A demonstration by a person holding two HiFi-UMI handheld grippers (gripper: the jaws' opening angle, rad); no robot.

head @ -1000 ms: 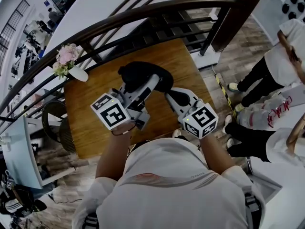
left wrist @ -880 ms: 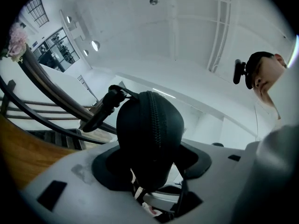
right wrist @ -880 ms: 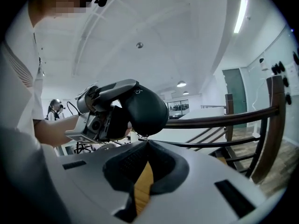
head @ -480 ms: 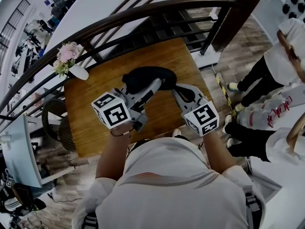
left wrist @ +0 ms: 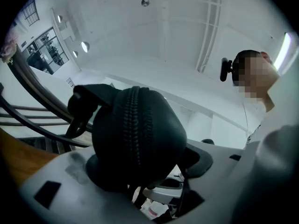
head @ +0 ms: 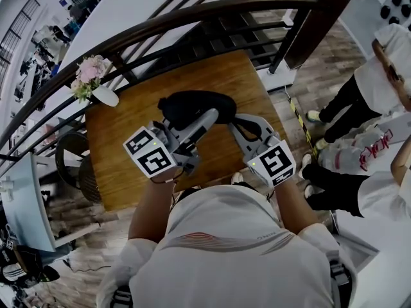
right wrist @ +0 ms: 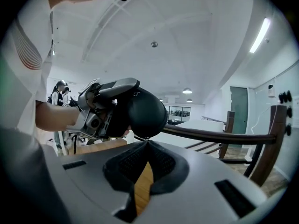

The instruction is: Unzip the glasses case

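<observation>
The black glasses case [head: 186,104] hangs above the wooden table [head: 122,172], gripped at one end by my left gripper [head: 207,117]. In the left gripper view the case [left wrist: 138,134] fills the gap between the wide-set jaws of the left gripper [left wrist: 145,164], its zipper running up the middle. These jaws have just been opening a little, with the case still pressed between them. My right gripper [head: 236,122] is shut, its tips meeting right under the case [right wrist: 145,113] on the small zipper pull [right wrist: 147,138].
A dark curved railing [head: 160,24] runs behind the table. A vase of pink flowers [head: 91,82] stands at the table's far left corner. People [head: 359,101] stand to the right on the wooden floor.
The case has swung slightly right and then back left in the left gripper. The right gripper has rolled a little, still at the case's near end.
</observation>
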